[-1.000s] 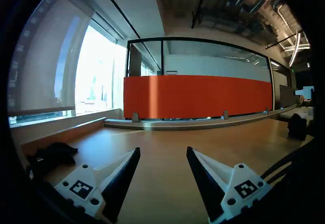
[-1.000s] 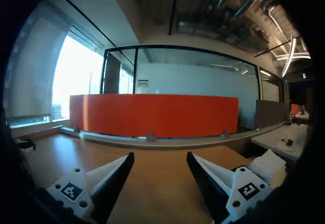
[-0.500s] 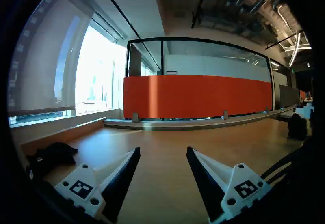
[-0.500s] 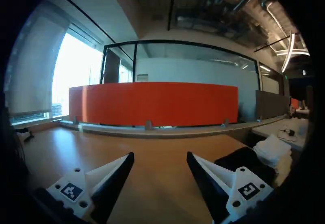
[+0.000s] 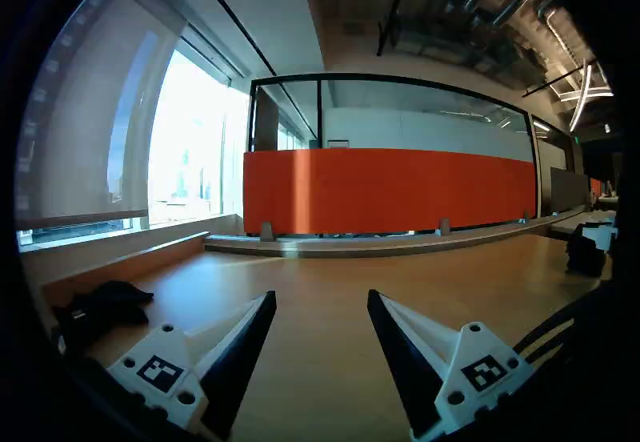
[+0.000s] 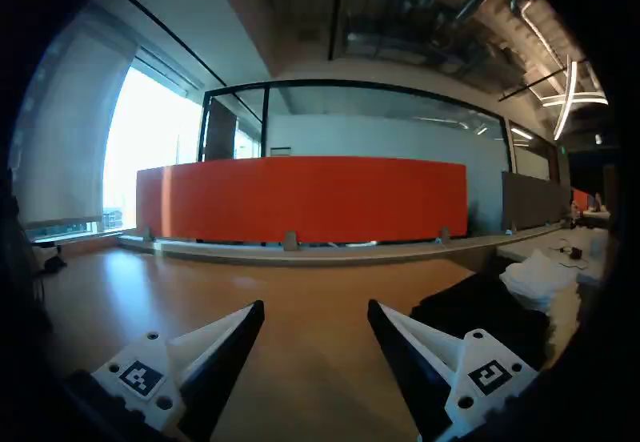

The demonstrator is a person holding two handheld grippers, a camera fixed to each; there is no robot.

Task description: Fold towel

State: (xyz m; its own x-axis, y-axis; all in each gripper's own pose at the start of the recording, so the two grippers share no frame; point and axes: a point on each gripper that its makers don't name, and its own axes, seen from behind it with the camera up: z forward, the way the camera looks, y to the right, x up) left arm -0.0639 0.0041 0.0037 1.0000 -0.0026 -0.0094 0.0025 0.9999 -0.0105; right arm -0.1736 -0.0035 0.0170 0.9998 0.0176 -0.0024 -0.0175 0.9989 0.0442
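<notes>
Wooden bench is seen beneath the left gripper, whose fingers are held wide apart with nothing gripped. A dark cloth is seen at lower left of that view. The right gripper is likewise spread wide and empty. A black cloth is laid at its lower right, with white folded towels just beyond. An orange partition is set along the bench's far edge.

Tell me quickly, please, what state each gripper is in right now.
Left gripper: open, holding nothing.
Right gripper: open, holding nothing.
</notes>
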